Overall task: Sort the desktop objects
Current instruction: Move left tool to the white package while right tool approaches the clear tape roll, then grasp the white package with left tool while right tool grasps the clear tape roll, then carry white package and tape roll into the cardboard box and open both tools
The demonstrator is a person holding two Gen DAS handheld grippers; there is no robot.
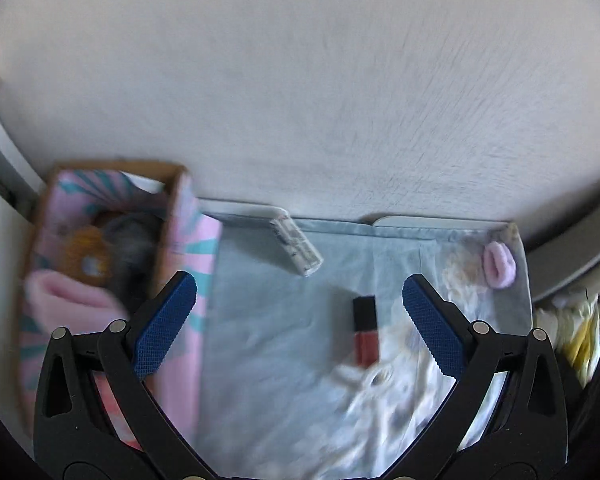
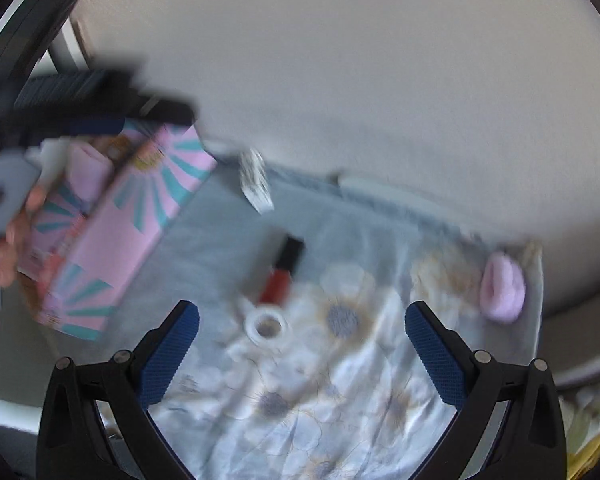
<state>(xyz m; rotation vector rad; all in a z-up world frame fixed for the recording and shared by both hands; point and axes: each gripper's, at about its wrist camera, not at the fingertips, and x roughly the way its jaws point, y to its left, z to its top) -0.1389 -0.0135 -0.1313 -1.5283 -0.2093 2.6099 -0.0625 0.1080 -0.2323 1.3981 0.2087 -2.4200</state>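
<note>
A pink and teal box (image 1: 188, 236) stands at the left, holding a pink cloth, an orange item and dark things; it also shows in the right wrist view (image 2: 132, 224). On the flowered cloth (image 1: 268, 340) lie a red tube with a black cap (image 1: 365, 330) (image 2: 282, 270), a white blister pack (image 1: 298, 250) (image 2: 256, 182), a white tape roll (image 1: 374, 380) (image 2: 267, 326) and a pink scrunchie (image 1: 499, 264) (image 2: 502, 286). My left gripper (image 1: 300, 324) is open and empty beside the box. My right gripper (image 2: 302, 354) is open and empty above the cloth.
A pale wall (image 1: 300, 100) rises right behind the cloth. The left gripper body (image 2: 72, 104) and the hand holding it show over the box in the right wrist view. Crumpled yellow and white wrappers (image 1: 580, 332) lie at the right edge.
</note>
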